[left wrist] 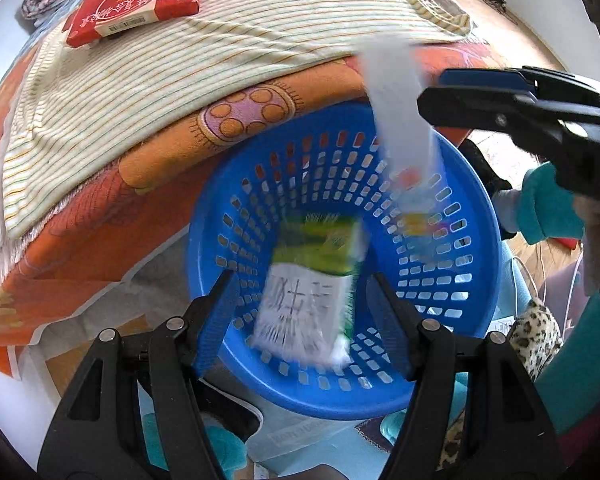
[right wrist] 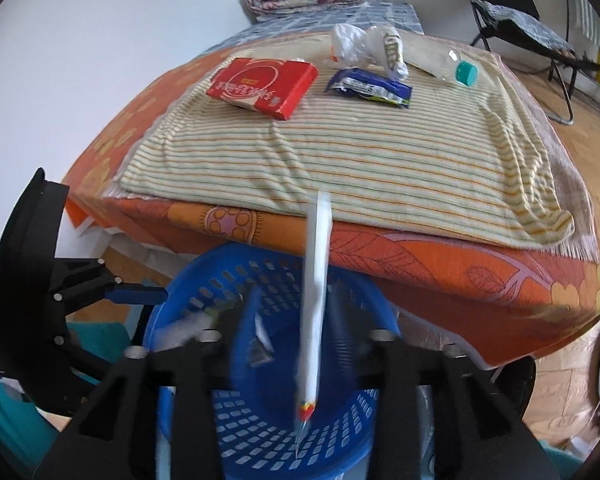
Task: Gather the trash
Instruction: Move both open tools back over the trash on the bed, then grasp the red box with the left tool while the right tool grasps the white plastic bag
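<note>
With both my left hand-held gripper [left wrist: 304, 312] and right hand-held gripper [right wrist: 290, 344] parted over the blue basket [left wrist: 476, 216], the light, flimsy white wrapper [right wrist: 318, 288] and carton [left wrist: 312, 280] drop freely.

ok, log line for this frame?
phase: drop | left claw: open, green-white carton falling | right claw: open, white wrapper falling | target: blue perforated plastic basket

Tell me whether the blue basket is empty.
Not empty. Left wrist view shows a green-and-white carton blurred inside the blue basket.
</note>
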Available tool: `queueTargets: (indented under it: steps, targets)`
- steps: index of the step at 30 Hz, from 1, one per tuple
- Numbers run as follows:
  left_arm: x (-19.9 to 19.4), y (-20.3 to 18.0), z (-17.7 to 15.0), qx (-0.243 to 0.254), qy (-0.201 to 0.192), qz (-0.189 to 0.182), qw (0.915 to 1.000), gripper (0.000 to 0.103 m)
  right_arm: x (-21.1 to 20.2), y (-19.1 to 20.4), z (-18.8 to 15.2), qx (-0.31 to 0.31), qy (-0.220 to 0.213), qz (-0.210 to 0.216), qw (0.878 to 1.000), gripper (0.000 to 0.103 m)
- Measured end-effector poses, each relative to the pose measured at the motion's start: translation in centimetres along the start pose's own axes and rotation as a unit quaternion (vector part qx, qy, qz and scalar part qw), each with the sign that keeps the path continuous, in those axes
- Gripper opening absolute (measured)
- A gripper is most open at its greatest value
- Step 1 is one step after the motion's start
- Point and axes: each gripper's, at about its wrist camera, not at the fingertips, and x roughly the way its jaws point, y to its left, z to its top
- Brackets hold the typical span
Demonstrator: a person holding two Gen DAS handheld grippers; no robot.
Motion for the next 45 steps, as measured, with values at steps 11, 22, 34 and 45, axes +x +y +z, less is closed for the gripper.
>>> queueTargets:
  steps: [11,22,34,45]
  targets:
    - [-0.4,0.2,0.4,-0.002,-0.006,0.002,1.0,0.073,0.0,-0.2,0.3,0.004,-0.001,-0.005,1.0,0.05]
    - [-3.1,2.1,2.8,-0.05,-0.054,0.005,0.9973,0.072,-0.7,-0.5,1.1,0.01,-0.007,-0.001,1.0,0.05]
    - [-6.9,8.7,7.8,-0.181,-0.116,0.011,0.9764,0.078,-2.2,-2.6,5.3,0.037,-0.026,0.003,0.999,0.05]
    - [-5.5,14.9,12.1,-0.319,-0.123,-0.034,0.9392,0.078,-3.7,-4.6,12.5,-0.006,-0.105,-0.022,0.994,0.05]
